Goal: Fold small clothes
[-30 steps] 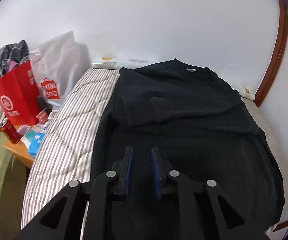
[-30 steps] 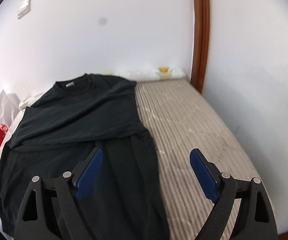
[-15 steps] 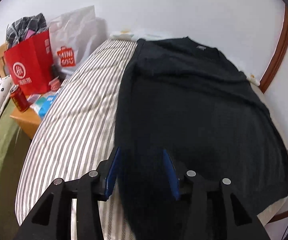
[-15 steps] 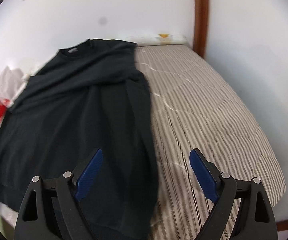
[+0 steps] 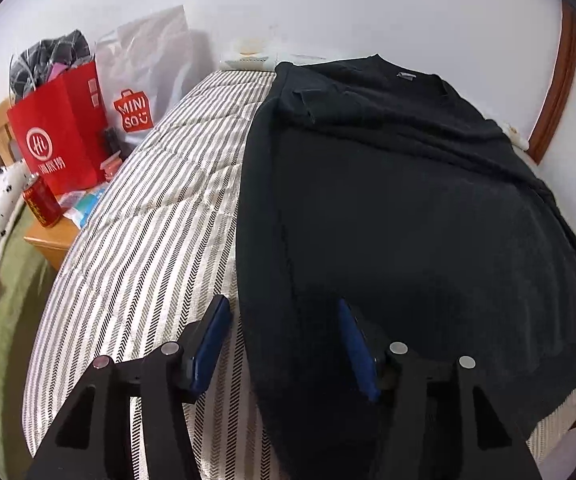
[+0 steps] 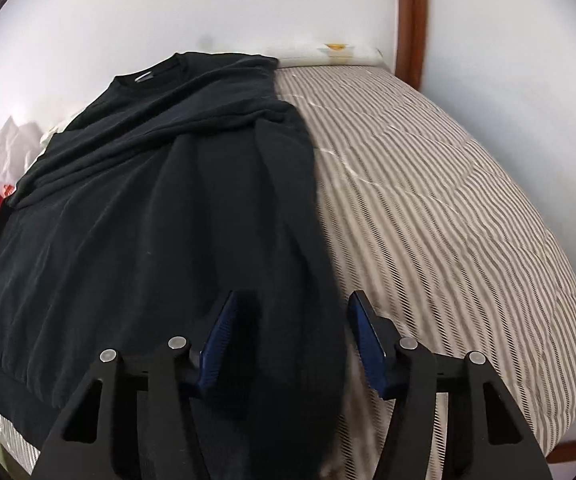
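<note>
Striped bed [image 5: 160, 216], flat black sweater [image 5: 407, 220]

A black long-sleeved knit sweater [image 5: 407, 208] lies flat on the striped quilted bed cover [image 5: 160, 216], collar toward the wall and hem toward the near edge. Both sleeves are folded in across the chest (a small grey label shows inside the collar), and its side edges run fairly straight.

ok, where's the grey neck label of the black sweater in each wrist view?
Left wrist: the neck label is upper right of centre, inside the collar of the black sweater, at the far end of the bed.
Right wrist: the label is upper left, same collar.
Shared landmark: the brown wooden door frame, right of the sweater in both.
</note>
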Available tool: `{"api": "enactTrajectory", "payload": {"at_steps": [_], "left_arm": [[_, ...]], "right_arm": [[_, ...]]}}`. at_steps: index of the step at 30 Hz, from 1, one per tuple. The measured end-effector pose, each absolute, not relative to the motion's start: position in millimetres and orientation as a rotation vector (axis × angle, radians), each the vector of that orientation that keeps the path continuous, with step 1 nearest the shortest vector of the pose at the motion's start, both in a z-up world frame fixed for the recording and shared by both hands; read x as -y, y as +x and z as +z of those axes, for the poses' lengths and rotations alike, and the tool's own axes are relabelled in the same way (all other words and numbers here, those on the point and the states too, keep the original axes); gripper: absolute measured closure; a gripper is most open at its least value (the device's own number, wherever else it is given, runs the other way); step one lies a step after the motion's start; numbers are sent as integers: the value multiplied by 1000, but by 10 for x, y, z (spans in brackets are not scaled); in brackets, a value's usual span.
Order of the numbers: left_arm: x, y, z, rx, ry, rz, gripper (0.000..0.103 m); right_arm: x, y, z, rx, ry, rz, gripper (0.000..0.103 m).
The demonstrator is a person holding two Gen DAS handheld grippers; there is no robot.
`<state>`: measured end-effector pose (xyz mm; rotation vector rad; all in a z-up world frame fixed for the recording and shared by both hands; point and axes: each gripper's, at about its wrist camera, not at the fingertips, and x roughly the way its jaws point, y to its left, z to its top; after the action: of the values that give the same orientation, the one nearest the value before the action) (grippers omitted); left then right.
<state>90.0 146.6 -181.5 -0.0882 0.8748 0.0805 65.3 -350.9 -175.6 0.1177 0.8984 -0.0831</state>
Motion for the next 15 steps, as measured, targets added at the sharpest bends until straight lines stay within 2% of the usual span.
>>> {"api": "enactTrajectory", "payload": {"at_steps": [2, 5, 6, 7, 15], "left_arm": [[-1427, 907, -1820, -875, -65, 92, 50], [-1401, 896, -1808, -872, -68, 85, 63], [-1392, 897, -1801, -875, -69, 85, 75], [-1373, 898, -1787, -886, -68, 70, 94], [-1405, 688, -1486, -834, -134, 38, 95]], "right_arm": [[3462, 696, -1752, -902, 126, -64, 53], [3427, 734, -1750, -902, 131, -41, 70], [3420, 743, -1748, -903, 130, -28, 83], [3421, 743, -1742, -902, 137, -17, 92], [3712, 455, -1510, -821, 241, -11, 94]]}}
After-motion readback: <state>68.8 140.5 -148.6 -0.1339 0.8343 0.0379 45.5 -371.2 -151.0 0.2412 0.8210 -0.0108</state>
